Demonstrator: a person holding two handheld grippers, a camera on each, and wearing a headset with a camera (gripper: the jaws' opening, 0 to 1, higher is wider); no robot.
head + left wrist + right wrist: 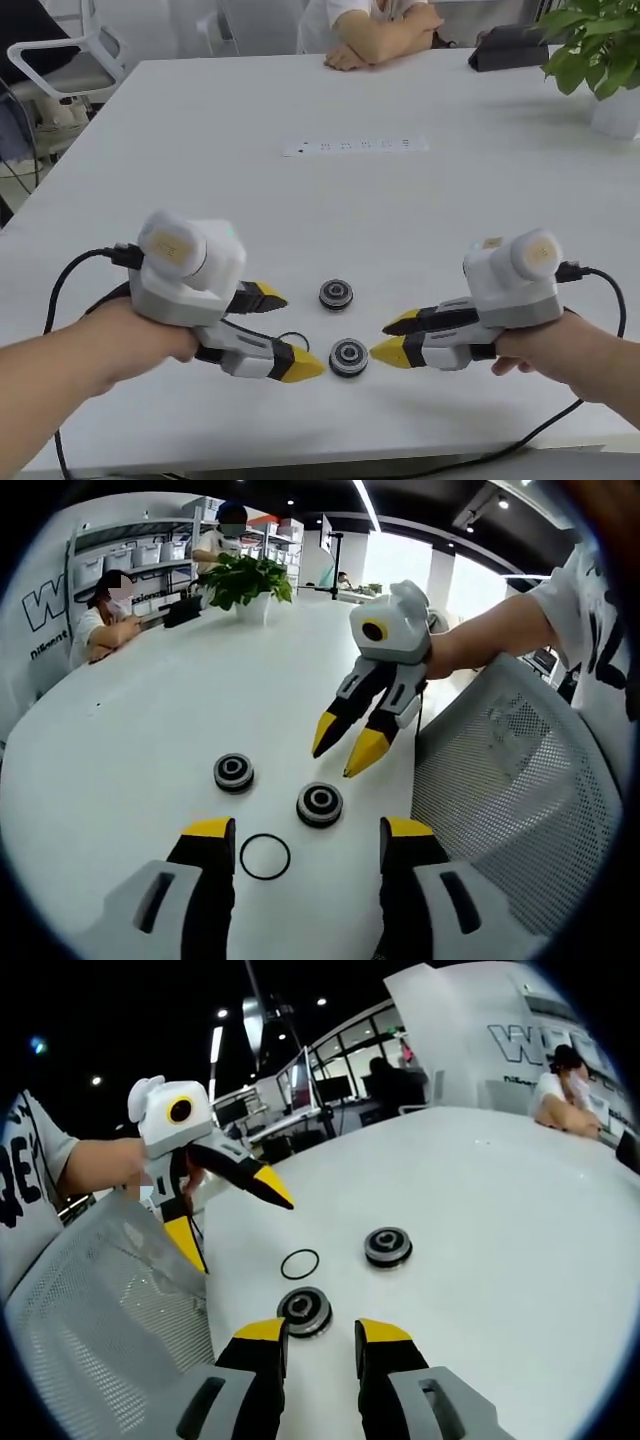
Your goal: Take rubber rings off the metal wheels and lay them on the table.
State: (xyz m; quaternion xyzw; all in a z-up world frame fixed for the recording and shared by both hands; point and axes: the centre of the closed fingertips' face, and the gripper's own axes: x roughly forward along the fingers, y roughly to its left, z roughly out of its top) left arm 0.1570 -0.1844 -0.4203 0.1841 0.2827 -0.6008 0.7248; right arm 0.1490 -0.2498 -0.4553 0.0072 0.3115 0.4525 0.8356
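White table (pixel 450 200), broad, running far ahead. Office chair (pixel 60 60) off its far left corner. A person (pixel 380 30) sits at the far edge, forearms folded on the top. Potted plant (pixel 595 45) at far right. Flat power strip (pixel 355 146) lies mid-table, well beyond the work.

Left gripper (pixel 300 333) at near left, yellow tips pointing right. Jaws spread wide, gripping nothing.

Right gripper (pixel 382 340) at near right, tips pointing left. Jaws parted by a narrow gap, gripping nothing. The two sets of tips face each other across the wheels.

Two small metal wheels lie flat on the table between the grippers. Far wheel (pixel 336 294) sits apart from both. Near wheel (pixel 348 357) sits just beside the right gripper's lower tip.

One thin black rubber ring (pixel 265 857) lies loose and flat on the table, just left of the near wheel, between the left gripper's spread tips. Cannot tell which wheel it belongs to.
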